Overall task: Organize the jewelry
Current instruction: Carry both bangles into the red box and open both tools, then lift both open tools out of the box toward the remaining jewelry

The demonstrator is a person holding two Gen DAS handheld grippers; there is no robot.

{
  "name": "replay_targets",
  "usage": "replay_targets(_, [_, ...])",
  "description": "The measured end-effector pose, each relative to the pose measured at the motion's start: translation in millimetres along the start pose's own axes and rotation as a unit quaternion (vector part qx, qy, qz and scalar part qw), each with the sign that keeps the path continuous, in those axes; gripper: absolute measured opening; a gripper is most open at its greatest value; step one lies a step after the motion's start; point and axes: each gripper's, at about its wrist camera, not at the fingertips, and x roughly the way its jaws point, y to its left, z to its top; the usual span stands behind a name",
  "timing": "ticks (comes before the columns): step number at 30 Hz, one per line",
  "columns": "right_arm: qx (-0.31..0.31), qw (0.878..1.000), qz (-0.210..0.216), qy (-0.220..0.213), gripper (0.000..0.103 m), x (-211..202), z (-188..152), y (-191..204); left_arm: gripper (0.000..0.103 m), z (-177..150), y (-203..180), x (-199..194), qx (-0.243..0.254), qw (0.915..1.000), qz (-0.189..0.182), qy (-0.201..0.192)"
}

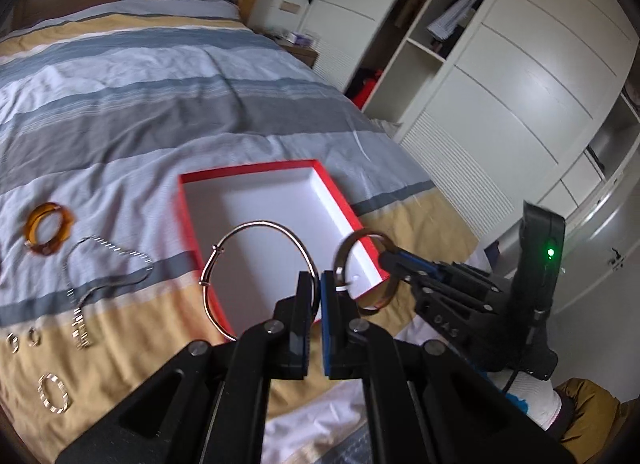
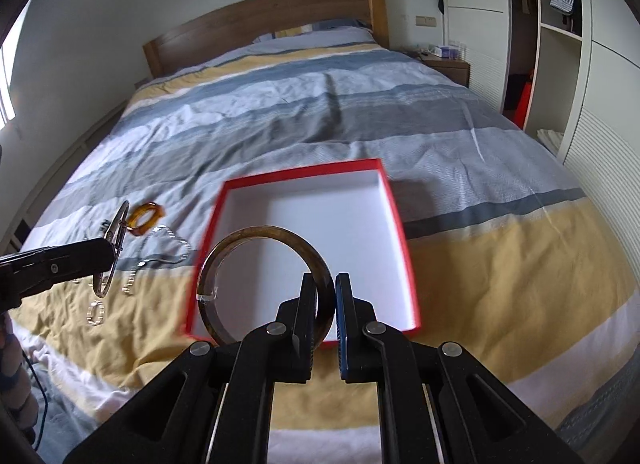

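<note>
A red box [image 1: 340,188] with a white inside lies open on the striped bed; it also shows in the right wrist view [image 2: 394,208]. My left gripper [image 1: 319,278] is shut on a thin silver bangle [image 1: 256,226], held above the box's near left edge. My right gripper [image 2: 326,284] is shut on a thick brown bangle [image 2: 256,234], held over the box's near edge. The right gripper [image 1: 386,258] with the brown bangle [image 1: 362,240] shows at the right in the left wrist view. The left gripper [image 2: 110,248] with the silver bangle [image 2: 118,232] shows at the left in the right wrist view.
On the bed left of the box lie an amber bangle [image 1: 48,228], a silver chain [image 1: 108,268], two small rings [image 1: 24,340] and a sparkly ring [image 1: 54,392]. A white wardrobe [image 1: 520,84] stands to the right. The headboard [image 2: 260,24] is at the far end.
</note>
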Motion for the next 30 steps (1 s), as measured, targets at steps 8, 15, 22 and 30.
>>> replay_targets(8, [-0.042,0.997,-0.048,0.042,0.009,53,3,-18,0.004,-12,15,93,-0.012,0.9967,0.022,0.078])
replay_targets(15, [-0.092,0.990,-0.068,0.086,0.009,82,-7,-14,0.005,-33,46,123,-0.052,0.9917,0.024,0.115])
replay_targets(22, [-0.099,0.987,-0.068,0.106,0.008,89,-14,-14,0.006,-41,42,125,-0.043,0.9931,0.043,0.101])
replay_targets(30, [-0.084,0.991,-0.061,0.086,0.029,68,-7,-14,0.051,-31,25,99,-0.026,0.9965,0.033,0.072])
